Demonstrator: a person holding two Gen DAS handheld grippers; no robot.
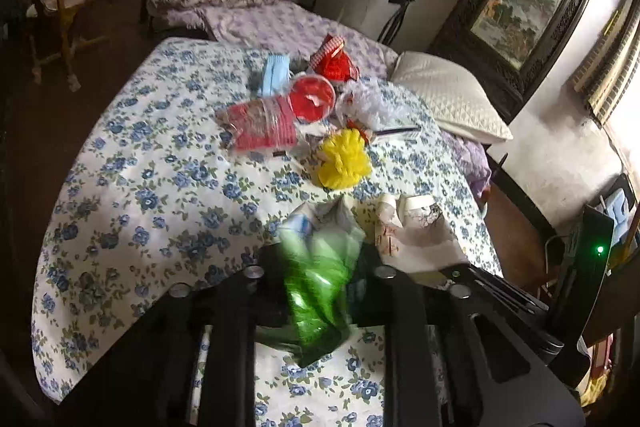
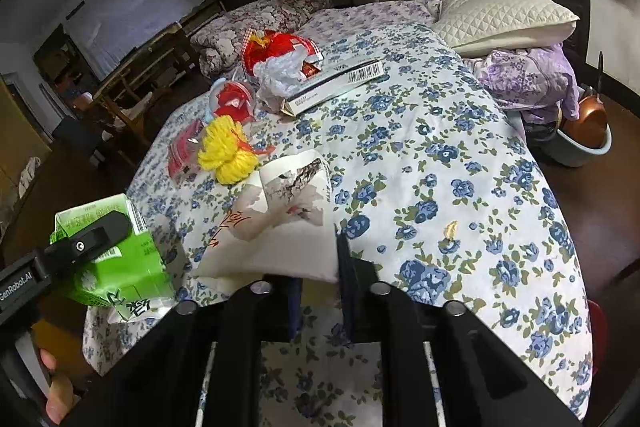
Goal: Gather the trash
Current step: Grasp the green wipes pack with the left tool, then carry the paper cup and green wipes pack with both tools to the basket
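1. Trash sits in a pile on the flowery bed cover (image 2: 440,155), in the middle of both views.
2. Left gripper (image 1: 320,291) pinches a green carton (image 2: 116,259), low left in the right view.
3. Right gripper (image 2: 320,291) is shut on the edge of a white paper bag (image 2: 280,227), low in the middle.
4. Still left to pick up: a yellow yarn ball (image 2: 226,155), red wrappers (image 2: 280,47), a crumpled plastic bag (image 2: 280,75) and a long box (image 2: 340,81).
5. The left gripper's arm reads "GenRobot.AI". The carton's writing is too small to read.
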